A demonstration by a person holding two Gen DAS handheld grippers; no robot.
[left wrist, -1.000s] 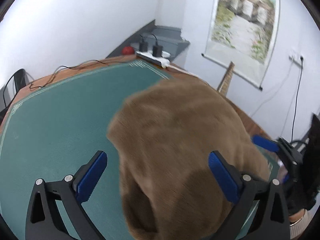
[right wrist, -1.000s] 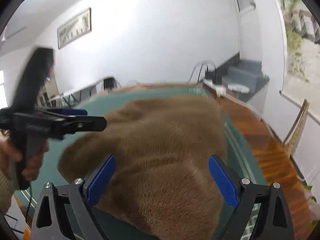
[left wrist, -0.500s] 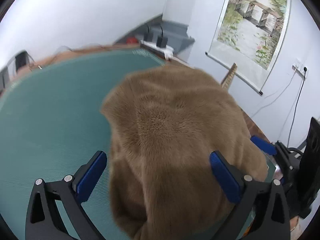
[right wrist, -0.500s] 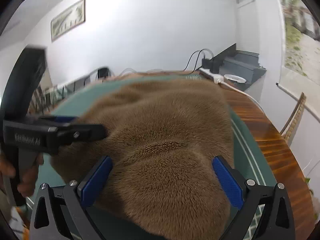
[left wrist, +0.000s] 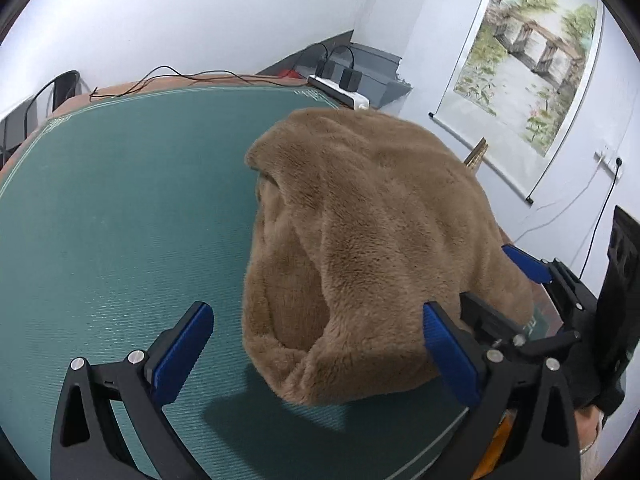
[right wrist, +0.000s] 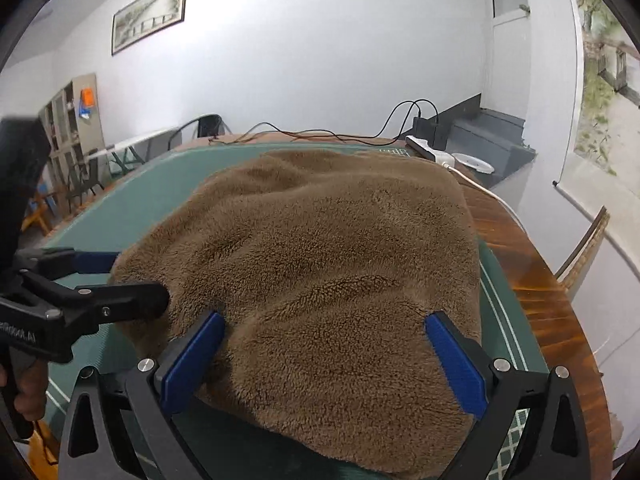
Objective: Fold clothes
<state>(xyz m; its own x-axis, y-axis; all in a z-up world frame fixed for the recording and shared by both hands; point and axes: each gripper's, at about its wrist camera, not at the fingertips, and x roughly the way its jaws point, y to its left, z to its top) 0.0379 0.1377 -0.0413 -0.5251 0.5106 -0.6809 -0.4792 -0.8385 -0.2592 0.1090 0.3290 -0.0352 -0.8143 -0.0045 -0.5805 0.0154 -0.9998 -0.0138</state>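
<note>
A brown fleece garment (left wrist: 372,216) lies folded in a thick heap on the green mat (left wrist: 120,208); the right wrist view shows its broad top (right wrist: 328,256). My left gripper (left wrist: 316,348) is open, and the garment's near edge bulges in beside its right finger without being pinched. It also shows at the left of the right wrist view as the left gripper (right wrist: 120,284), beside the garment's left edge. My right gripper (right wrist: 324,360) stands wide open with the near hem between its blue pads (right wrist: 192,356), not squeezed. In the left wrist view the right gripper (left wrist: 516,300) sits at the garment's right side.
A white power strip (right wrist: 430,150) with black plugs and cables lies at the table's far edge, a white plate (right wrist: 474,162) beside it. Bare wooden table rim (right wrist: 540,280) runs right of the mat. A chair back (right wrist: 584,248) stands beyond. A hand (right wrist: 24,392) grips the left handle.
The left gripper has slid left and back off the garment, so more green mat shows. The garment has settled still on the mat. The right gripper's jaws have widened slightly.
</note>
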